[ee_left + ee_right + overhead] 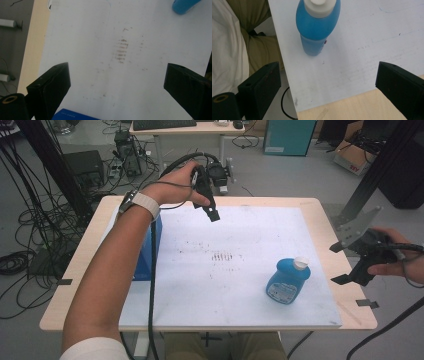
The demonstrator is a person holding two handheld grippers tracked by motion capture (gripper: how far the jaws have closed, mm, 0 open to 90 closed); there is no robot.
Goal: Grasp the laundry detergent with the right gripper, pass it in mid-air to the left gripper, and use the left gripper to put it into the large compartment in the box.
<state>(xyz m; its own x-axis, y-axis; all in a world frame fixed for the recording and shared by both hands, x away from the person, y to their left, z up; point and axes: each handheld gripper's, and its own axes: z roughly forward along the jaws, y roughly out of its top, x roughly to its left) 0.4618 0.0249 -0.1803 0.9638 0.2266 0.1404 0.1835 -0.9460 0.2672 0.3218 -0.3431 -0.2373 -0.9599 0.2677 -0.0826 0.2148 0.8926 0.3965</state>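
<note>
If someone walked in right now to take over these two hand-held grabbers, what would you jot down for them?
Left gripper: open, empty, raised over the far side of the white board, above the blue box.
Right gripper: open, empty, off the board's right edge, aimed at the blue bottle.
The blue bottle stands upright with its white cap on, near the board's right front corner. The blue box is at the left edge, partly hidden by the forearm.
Done: nothing gripped yet.
Left: probably close the right fingers on the bottle.
</note>
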